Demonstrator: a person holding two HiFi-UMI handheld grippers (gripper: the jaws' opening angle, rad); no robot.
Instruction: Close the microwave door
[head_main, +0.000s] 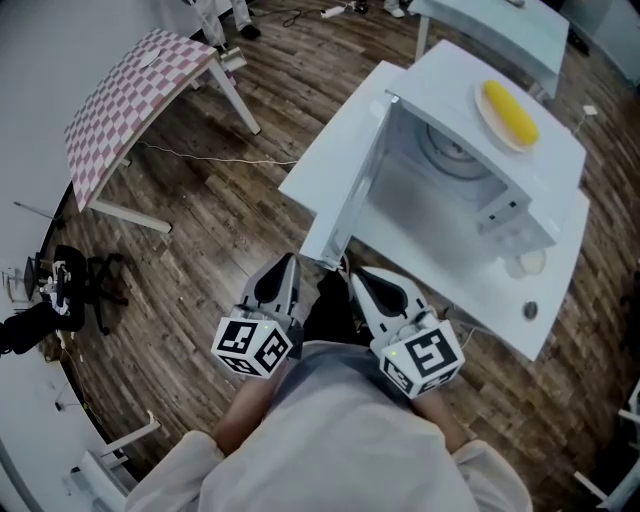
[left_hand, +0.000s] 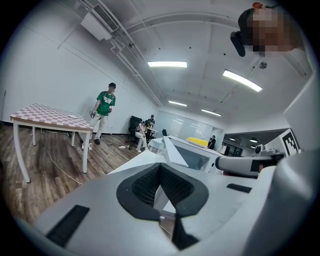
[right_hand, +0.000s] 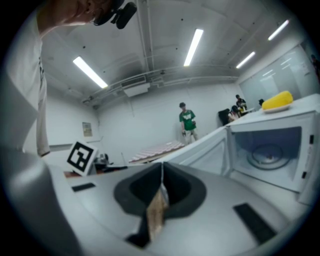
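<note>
The white microwave (head_main: 470, 190) stands on a white table (head_main: 320, 160) with its door (head_main: 355, 195) swung wide open toward me. Its cavity and glass turntable (right_hand: 267, 155) are bare. A yellow corn cob (head_main: 511, 112) lies on a plate on top of the microwave. My left gripper (head_main: 286, 266) and right gripper (head_main: 362, 278) are held side by side close to my body, just short of the door's free edge and apart from it. Both are shut on nothing, and the jaw tips meet in the left gripper view (left_hand: 160, 167) and the right gripper view (right_hand: 161, 176).
A pink checkered table (head_main: 140, 100) stands at the far left, with a cable across the wood floor beside it. A black chair (head_main: 70, 290) sits by the left wall. Another pale table (head_main: 500, 25) is behind the microwave. A person in a green shirt (left_hand: 105, 107) stands far off.
</note>
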